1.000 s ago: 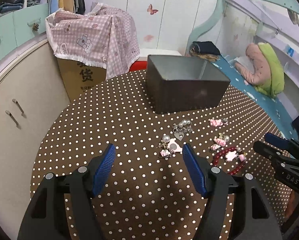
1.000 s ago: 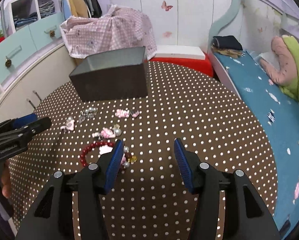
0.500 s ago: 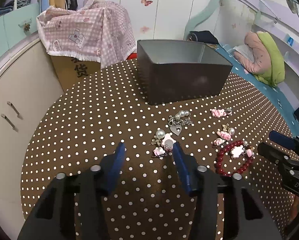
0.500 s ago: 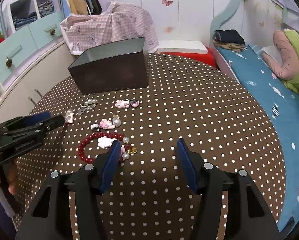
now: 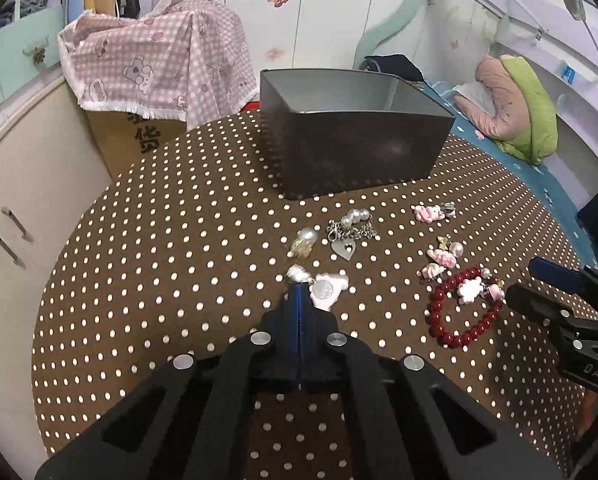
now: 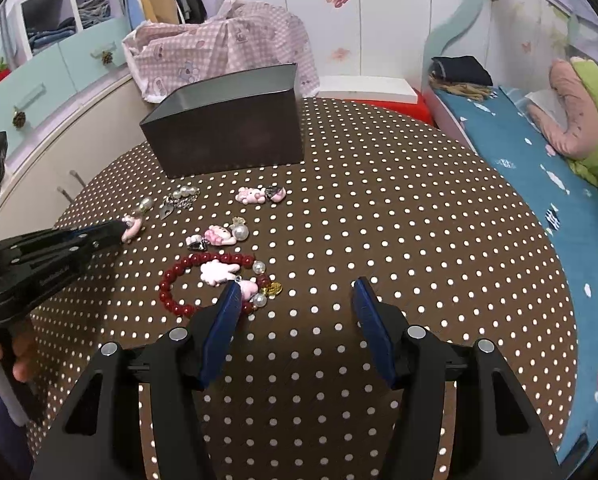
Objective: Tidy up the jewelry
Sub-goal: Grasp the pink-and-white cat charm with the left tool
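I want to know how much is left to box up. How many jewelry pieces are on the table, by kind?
Red bead bracelet: 1
Silver chain with heart tag: 1
Pink charm pieces: 4, at and, pinched in the shut left gripper
Total: 6

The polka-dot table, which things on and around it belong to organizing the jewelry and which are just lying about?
Part of the job:
dark box
pink charm in the left gripper
red bead bracelet
pearl chain with heart tag
right gripper, open

Just lying about:
checked cloth
folded clothes
pink and green pillow
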`<state>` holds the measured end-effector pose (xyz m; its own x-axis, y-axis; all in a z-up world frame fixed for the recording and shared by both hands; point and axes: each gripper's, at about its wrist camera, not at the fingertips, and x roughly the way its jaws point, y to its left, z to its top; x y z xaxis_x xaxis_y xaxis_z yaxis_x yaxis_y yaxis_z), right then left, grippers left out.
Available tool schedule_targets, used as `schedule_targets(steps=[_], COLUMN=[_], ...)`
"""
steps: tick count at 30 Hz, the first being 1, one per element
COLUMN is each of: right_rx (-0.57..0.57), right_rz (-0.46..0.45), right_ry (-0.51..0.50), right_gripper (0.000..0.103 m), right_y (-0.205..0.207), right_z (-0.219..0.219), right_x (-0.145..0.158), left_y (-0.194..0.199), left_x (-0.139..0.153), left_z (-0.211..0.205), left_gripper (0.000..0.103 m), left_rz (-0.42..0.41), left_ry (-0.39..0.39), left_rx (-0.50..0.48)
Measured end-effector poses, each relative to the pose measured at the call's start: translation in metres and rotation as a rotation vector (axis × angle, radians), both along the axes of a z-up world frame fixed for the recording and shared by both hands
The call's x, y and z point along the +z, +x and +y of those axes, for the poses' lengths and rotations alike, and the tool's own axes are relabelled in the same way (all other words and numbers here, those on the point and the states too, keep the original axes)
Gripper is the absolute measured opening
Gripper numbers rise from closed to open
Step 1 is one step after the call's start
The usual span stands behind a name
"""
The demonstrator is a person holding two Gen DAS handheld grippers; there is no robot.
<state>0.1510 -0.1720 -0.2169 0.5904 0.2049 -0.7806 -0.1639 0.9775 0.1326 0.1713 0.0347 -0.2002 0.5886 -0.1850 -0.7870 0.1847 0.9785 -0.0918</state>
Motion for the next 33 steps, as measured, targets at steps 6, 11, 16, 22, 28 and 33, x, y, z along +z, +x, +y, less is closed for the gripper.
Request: schedule_targets(steps=[6,11,16,22,28,33], right_rx=[0.008,0.014,0.011,0.008,0.023,0.021], right_rz=[0.003,0.004,0.009,0.009,0.01,0.007], right_ry=[-0.007,-0.005,-0.003,0.004,0.006,-0.008], right_gripper=[0.057,0.057,0.057,0.057,0.057,0.057], right_y=[-0.004,-0.005,-0.004,0.0,0.002,0.004], right_z=[0.007,0.008,0.008,0.003,0.0,0.004], right_x=[-0.001,0.0,-0.001,-0.001,-0.002,0.0], left_y=[-0.01,-0.01,-0.003,0.011,0.01,-0.003], left_x=[0.005,0.007,0.011,0.001,0.001,0.005], left_z=[0.011,0.018,0.01,-0.008,-0.007,0.003], left_gripper=[0.0,0.006,0.054,0.045,0.012,0.012], left_rz=[0.003,0.014,-0.011,0.012,0.011,-0.001], left_ry=[-0.036,-0.105,-0.112,-0.034,-0.002,-0.02], left_rx=[-0.003,0.026,0.048,0.052,0.057,0.054])
